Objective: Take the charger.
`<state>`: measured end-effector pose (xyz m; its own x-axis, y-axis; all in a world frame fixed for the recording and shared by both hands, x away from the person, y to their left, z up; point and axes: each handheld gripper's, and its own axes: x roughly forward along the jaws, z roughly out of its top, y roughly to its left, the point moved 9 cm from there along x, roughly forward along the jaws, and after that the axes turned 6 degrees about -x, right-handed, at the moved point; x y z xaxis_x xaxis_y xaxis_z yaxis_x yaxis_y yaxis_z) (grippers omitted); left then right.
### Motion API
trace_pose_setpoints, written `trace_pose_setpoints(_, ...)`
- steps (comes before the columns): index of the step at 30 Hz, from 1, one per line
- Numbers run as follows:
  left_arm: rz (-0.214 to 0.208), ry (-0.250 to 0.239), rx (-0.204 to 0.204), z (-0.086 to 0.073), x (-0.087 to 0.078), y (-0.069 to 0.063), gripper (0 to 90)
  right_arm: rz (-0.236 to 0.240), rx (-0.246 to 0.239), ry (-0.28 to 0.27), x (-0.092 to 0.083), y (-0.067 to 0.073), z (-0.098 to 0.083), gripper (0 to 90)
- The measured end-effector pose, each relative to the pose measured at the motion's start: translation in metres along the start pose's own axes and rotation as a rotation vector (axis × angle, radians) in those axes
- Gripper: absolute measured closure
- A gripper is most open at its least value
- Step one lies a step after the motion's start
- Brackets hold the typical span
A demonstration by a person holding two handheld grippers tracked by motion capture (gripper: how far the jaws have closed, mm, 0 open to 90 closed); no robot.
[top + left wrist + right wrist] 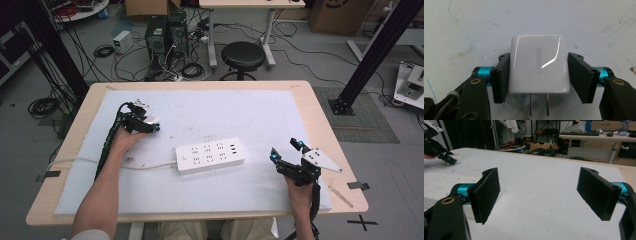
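Left tool (537,75) clenched on white charger (539,67); right tool (544,195) released, nothing between pads.

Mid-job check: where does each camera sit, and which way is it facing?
High view: above the person's side, facing forward-down on the table; both forearms, both grippers.
Left gripper view: on the left gripper, facing down at the white charger.
Right gripper view: on the right gripper, facing level across the table.
Shared: high and right views show the power strip.

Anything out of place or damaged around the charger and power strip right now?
Nothing stands out. The charger sits square between the left gripper pads, prongs straight. The power strip lies flat, intact. The mat is only scuffed.
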<state>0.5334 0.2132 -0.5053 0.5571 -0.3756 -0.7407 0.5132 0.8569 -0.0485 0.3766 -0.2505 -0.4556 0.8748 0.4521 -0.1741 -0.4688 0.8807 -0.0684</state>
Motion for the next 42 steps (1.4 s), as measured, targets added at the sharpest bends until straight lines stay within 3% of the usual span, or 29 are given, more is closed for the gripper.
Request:
trace_pose_setpoints(4,-0.004,-0.005,0.003,0.000,0.000,-0.001,42.1,0.002,0.006,0.007,0.000,0.001,-0.001,19.1)
trace_pose_setpoints(24,0.006,-0.002,0.008,0.000,-0.002,-0.001,42.4,0.001,-0.014,0.000,0.001,0.001,0.000,19.0)
trace_pose_setpoints(34,0.006,-0.047,0.027,0.004,-0.017,-0.009,42.4,-0.004,-0.003,0.013,0.001,0.001,-0.001,19.1)
trace_pose_setpoints(35,-0.008,-0.054,0.027,0.005,-0.025,-0.015,42.4,-0.004,-0.003,0.013,0.001,0.001,-0.001,19.1)
trace_pose_setpoints(41,-0.035,-0.072,0.033,0.007,-0.035,-0.025,42.4,-0.001,-0.008,0.009,0.001,0.001,0.000,19.1)
trace_pose_setpoints(42,-0.052,-0.091,0.050,0.009,-0.045,-0.036,42.4,-0.003,-0.008,0.010,0.001,0.001,0.000,19.1)
